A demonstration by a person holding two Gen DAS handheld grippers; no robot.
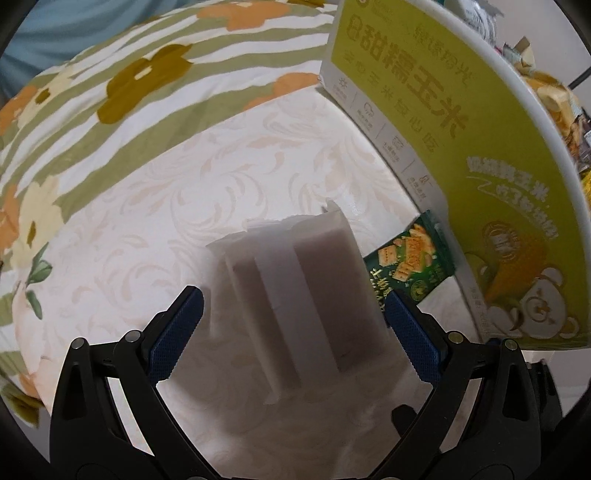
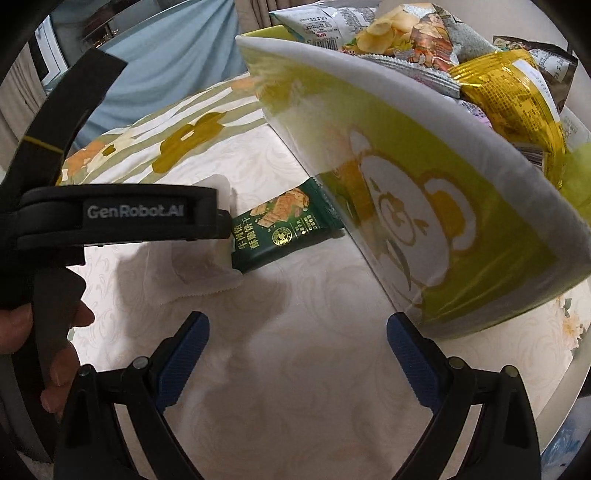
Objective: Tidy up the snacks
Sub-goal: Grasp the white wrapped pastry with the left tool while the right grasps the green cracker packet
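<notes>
A pale, translucent white snack packet lies flat on the cream tablecloth. My left gripper is open, one finger on each side of the packet, close to its edges. From the right wrist view the same gripper body hovers over the white packet. A dark green cracker packet lies just beyond, against the yellow-green cardboard box. My right gripper is open over bare cloth with nothing between its fingers.
The box holds several snack bags, among them a gold bag and a chip bag. A floral striped cloth covers the far side. A hand holds the left gripper's handle. The table edge curves away at the right.
</notes>
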